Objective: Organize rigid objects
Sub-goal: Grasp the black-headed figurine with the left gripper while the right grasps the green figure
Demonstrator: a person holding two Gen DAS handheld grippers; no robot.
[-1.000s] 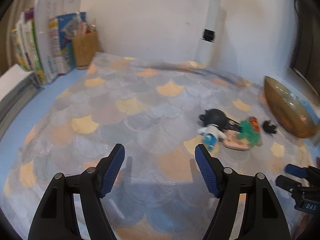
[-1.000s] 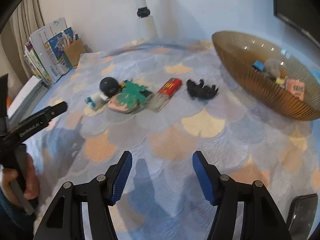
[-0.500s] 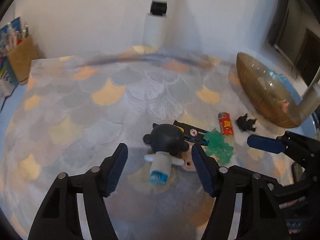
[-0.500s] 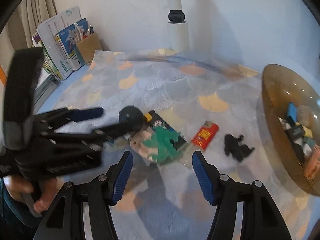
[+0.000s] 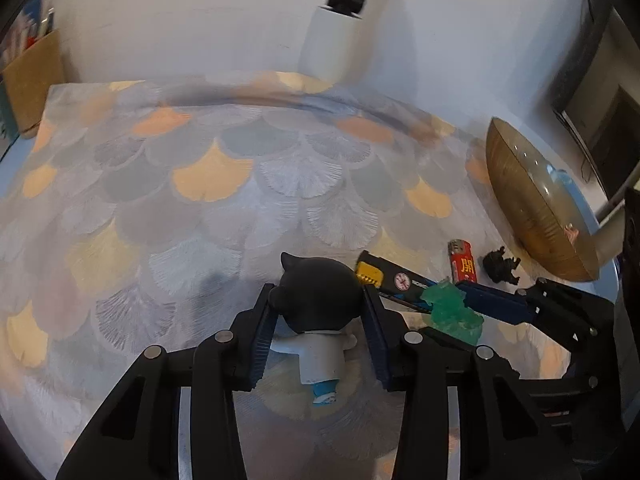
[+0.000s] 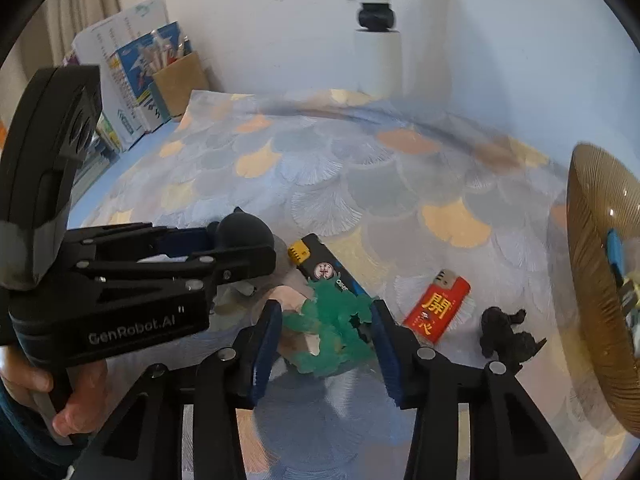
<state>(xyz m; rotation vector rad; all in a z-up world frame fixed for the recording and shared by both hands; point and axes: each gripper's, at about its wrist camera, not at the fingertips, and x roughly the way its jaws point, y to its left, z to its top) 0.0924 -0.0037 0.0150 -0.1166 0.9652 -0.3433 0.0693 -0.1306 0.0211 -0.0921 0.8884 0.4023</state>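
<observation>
A toy figure with a round black head (image 5: pixel 320 300) and white body lies on the patterned cloth. My left gripper (image 5: pixel 320 324) has its jaws around the head, pads touching both sides. The figure also shows in the right wrist view (image 6: pixel 244 232). My right gripper (image 6: pixel 326 340) is open with its pads on either side of a green translucent toy (image 6: pixel 328 332), which lies on a pink piece (image 6: pixel 292 300). A black box with a yellow end (image 6: pixel 320 264), a red lighter (image 6: pixel 438 310) and a small black animal figure (image 6: pixel 504 336) lie nearby.
An amber ribbed bowl (image 6: pixel 592 280) holding several small items stands at the right. A white post (image 6: pixel 378 32) rises at the back. Books and a brown pen box (image 6: pixel 176 80) stand at the back left. The wall is close behind.
Both grippers moved forward to the toy cluster. The left jaws narrowed around the black-headed figure. The right jaws came around the green toy.
</observation>
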